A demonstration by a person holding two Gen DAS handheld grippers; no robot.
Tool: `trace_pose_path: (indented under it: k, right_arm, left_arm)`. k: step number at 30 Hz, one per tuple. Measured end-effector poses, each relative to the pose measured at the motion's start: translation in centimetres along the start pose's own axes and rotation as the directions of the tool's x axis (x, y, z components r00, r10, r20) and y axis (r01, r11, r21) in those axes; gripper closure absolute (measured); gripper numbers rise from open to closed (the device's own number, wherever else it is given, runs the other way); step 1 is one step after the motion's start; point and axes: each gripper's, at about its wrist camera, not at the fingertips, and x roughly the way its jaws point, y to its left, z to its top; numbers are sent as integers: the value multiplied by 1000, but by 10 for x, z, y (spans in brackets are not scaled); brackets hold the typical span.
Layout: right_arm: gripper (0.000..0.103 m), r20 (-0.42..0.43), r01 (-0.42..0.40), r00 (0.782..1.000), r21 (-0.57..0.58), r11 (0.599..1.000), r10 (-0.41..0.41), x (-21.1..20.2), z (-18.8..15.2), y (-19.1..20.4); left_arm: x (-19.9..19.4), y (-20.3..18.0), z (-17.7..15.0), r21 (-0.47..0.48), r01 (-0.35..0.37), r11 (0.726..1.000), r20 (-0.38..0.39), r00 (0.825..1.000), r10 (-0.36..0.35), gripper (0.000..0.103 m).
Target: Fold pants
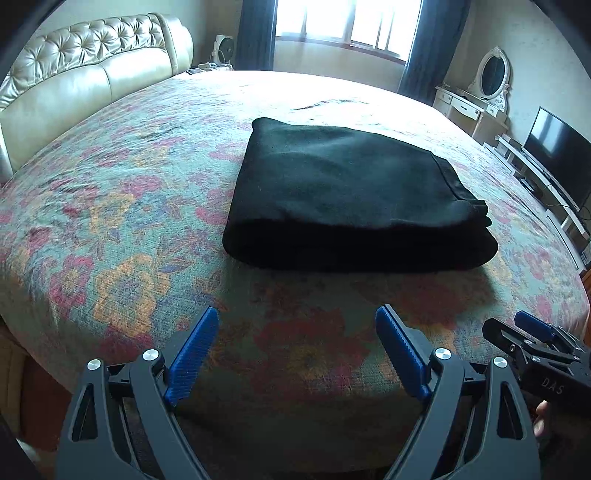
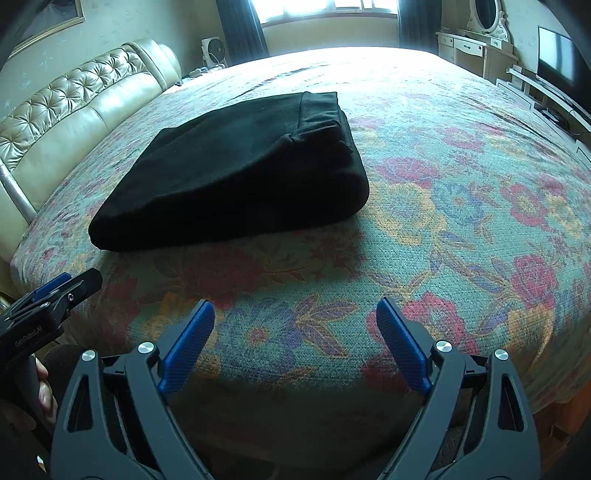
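- Nearest, the left gripper (image 1: 297,326) has its blue ribbed fingers (image 1: 192,356) spread wide, grasping nothing, above the bed's near edge.
- The right gripper (image 2: 295,319) beside it is likewise released and empty.
- Beyond both, apart from them, the black folded pants (image 1: 347,195) lie flat on the floral bedspread (image 1: 110,229).
- Farthest back stand the cream tufted headboard (image 1: 92,70) and the bright window (image 1: 347,22).

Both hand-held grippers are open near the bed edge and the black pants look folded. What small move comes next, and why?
Probably none beyond holding both back. The black fabric pants lie in a compact folded stack on the floral bedspread, and the left hand-held gripper and right hand-held gripper are open, empty and apart from them.
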Motion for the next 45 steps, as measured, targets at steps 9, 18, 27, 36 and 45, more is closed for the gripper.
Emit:
trace_pose_path:
  k: [9, 18, 27, 36, 45]
  right_arm:
    - [14, 6, 6, 1000, -3, 1000, -6, -4, 6, 1]
    - [14, 15, 0, 1000, -6, 1000, 0, -7, 19, 0]
    - [14, 21, -5, 1000, -8, 1000, 5, -9, 25, 0]
    - [14, 12, -13, 1000, -10, 1000, 13, -7, 23, 3]
    - [14, 2, -19, 1000, -14, 1000, 19, -5, 21, 6]
  left_arm:
    - [-7, 8, 13, 41, -67, 997, 42, 997, 66, 17]
    - [-7, 11, 14, 40, -66, 997, 25, 998, 65, 17]
    - [-9, 12, 14, 43, -77, 996, 33, 997, 75, 17]
    - [-6, 11, 15, 52, -70, 996, 24, 997, 69, 17]
    - [-11, 4, 17, 98, -76, 992, 61, 996, 70, 17]
